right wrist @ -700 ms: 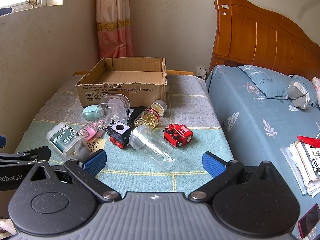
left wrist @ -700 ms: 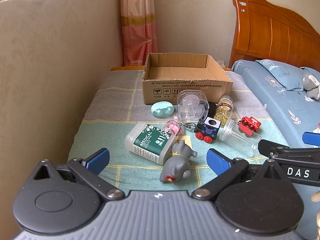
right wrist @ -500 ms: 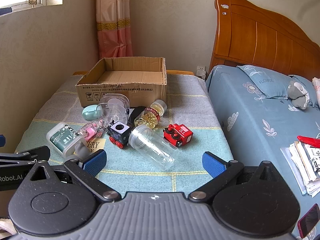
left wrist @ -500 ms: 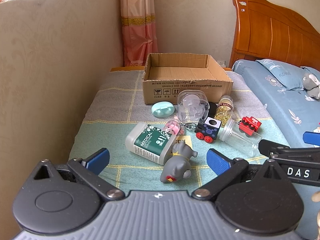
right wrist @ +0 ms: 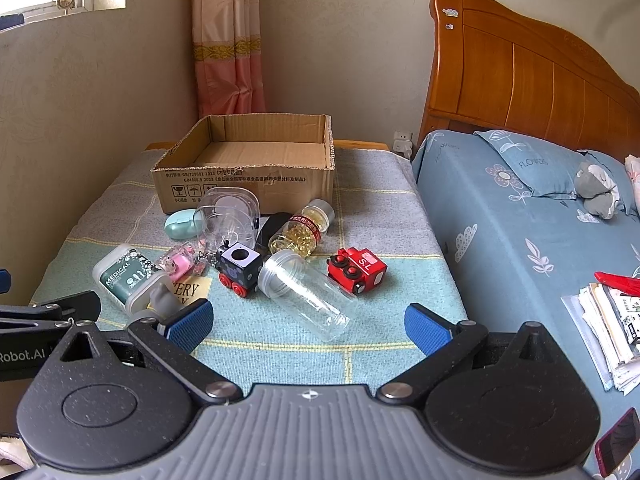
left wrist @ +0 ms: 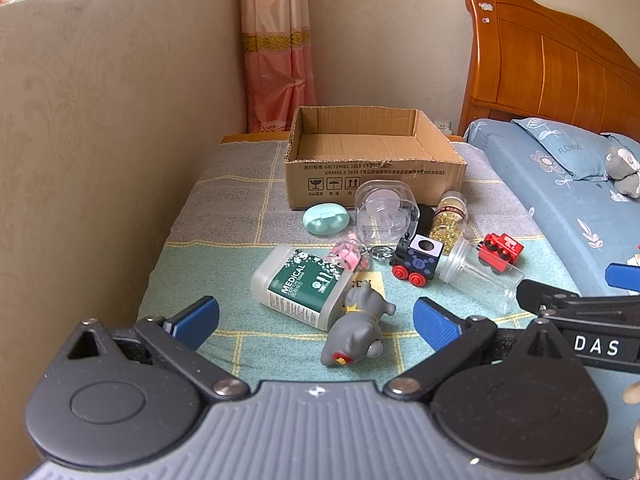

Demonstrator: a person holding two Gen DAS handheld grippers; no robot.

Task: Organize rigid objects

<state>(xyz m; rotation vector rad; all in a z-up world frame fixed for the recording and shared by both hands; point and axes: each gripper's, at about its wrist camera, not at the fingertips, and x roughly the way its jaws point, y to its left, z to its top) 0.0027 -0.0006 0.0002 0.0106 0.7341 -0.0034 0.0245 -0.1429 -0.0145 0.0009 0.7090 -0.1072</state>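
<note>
Clear plastic jar [right wrist: 308, 294] lies on its side mid-counter, between the black train [right wrist: 239, 268] and red truck [right wrist: 357, 269]: light, stiff, probably slick. Right gripper [right wrist: 308, 324] and left gripper [left wrist: 316, 318] hover, fingers spread wide, empty. Best grip: across its ribbed neck.

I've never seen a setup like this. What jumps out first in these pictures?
Probably the jumble of small things on the checked blanket: a red toy truck, a black toy train, a clear jar on its side and a grey elephant figure. Behind them sits an empty cardboard box. Up close, each view is framed by an open gripper with blue pads, the left gripper and the right gripper.
</note>
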